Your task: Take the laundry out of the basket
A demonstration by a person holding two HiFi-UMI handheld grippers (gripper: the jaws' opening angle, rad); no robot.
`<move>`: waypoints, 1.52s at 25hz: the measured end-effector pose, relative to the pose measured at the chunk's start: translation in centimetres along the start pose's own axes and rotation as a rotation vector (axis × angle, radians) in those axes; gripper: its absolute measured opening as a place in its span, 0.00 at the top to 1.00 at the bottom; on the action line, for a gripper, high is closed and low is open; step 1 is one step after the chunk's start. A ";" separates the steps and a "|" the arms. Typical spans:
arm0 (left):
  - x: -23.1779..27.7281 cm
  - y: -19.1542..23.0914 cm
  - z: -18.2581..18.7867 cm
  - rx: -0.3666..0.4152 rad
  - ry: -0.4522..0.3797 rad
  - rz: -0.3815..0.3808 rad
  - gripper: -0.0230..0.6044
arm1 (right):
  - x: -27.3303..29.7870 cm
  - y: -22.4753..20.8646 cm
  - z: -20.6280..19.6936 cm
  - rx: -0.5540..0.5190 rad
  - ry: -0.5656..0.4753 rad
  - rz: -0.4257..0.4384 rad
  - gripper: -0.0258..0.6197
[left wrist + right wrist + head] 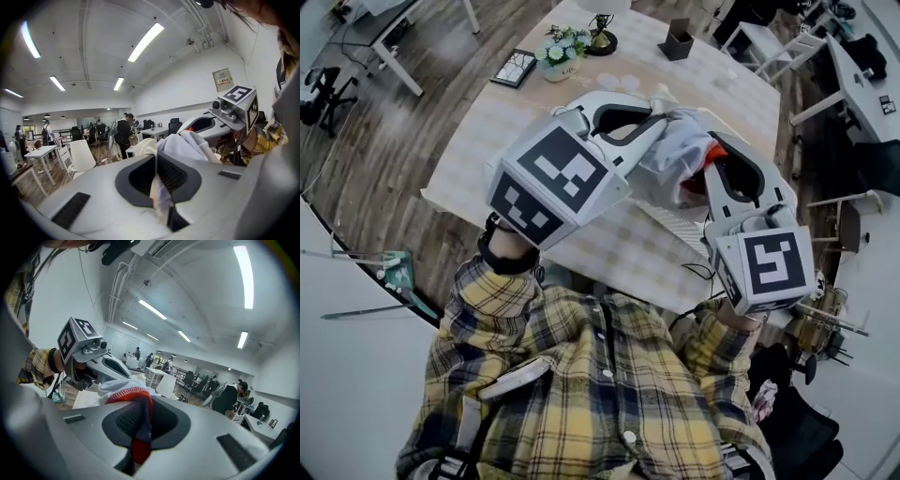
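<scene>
In the head view both grippers are raised above the table, holding one bunched white and grey garment (673, 155) with a red edge between them. My left gripper (664, 112) is shut on the pale cloth, and in the left gripper view the white fabric (187, 143) runs out from between its closed jaws (157, 161). My right gripper (712, 155) is shut on the garment's red and dark blue trim (136, 397), pinched between its jaws (143, 404). Each gripper view shows the other gripper close by, across the cloth. No basket is in view.
Below the grippers is a table (487, 141) with a pale checked cloth. At its far end stand a small flower pot (561, 52), a lamp base (602, 39), a dark box (678, 39) and a flat dark frame (514, 67). White desks and chairs (769, 42) stand beyond.
</scene>
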State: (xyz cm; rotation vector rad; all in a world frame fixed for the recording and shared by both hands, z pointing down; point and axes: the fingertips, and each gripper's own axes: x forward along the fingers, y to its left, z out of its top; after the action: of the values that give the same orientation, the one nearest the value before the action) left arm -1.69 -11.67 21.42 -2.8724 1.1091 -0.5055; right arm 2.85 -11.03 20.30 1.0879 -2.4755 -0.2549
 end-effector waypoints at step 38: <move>-13.2 12.0 -8.2 -0.018 0.031 0.017 0.91 | 13.4 14.1 6.9 0.060 -0.031 0.040 0.91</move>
State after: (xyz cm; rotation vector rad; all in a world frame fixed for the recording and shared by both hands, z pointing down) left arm -21.21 -11.13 23.75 -2.8771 1.1478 -0.5435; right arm -17.61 -11.40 22.82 1.0648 -2.5444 -0.1879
